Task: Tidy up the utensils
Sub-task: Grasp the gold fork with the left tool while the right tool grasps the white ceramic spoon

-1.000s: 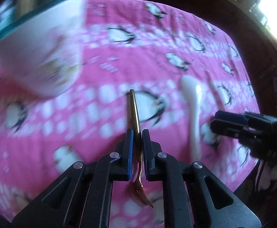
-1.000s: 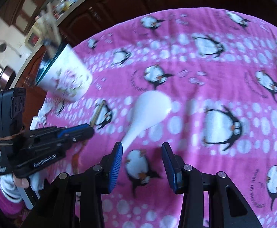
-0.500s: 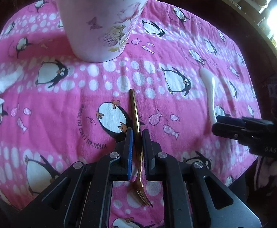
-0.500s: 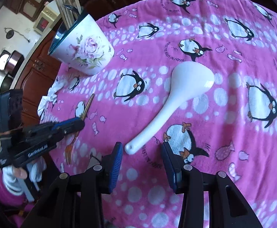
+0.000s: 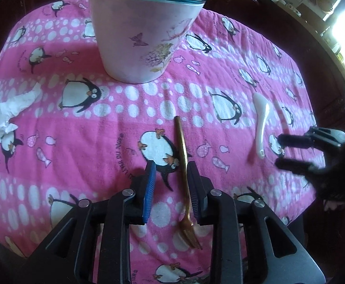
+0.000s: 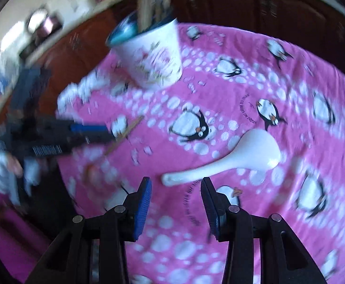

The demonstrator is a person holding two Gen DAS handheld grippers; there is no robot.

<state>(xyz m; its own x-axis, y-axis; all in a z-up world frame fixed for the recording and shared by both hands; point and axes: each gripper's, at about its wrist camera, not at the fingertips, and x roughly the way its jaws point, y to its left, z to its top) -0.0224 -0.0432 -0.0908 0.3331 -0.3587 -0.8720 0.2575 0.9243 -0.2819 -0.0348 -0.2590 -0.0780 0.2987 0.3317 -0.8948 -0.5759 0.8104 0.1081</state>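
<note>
My left gripper has just been opening; the gold fork lies on the pink cloth between its jaws, close to the right pad, no longer pinched. My right gripper stands half open and empty, with the handle end of the white spoon just ahead of its fingertips. The flowered cup with utensils stands further back on the worktop.

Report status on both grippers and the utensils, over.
Left gripper just opened, gold fork loose between jaws. Right gripper open, nearing white spoon. Nothing blocking the cup.
</note>
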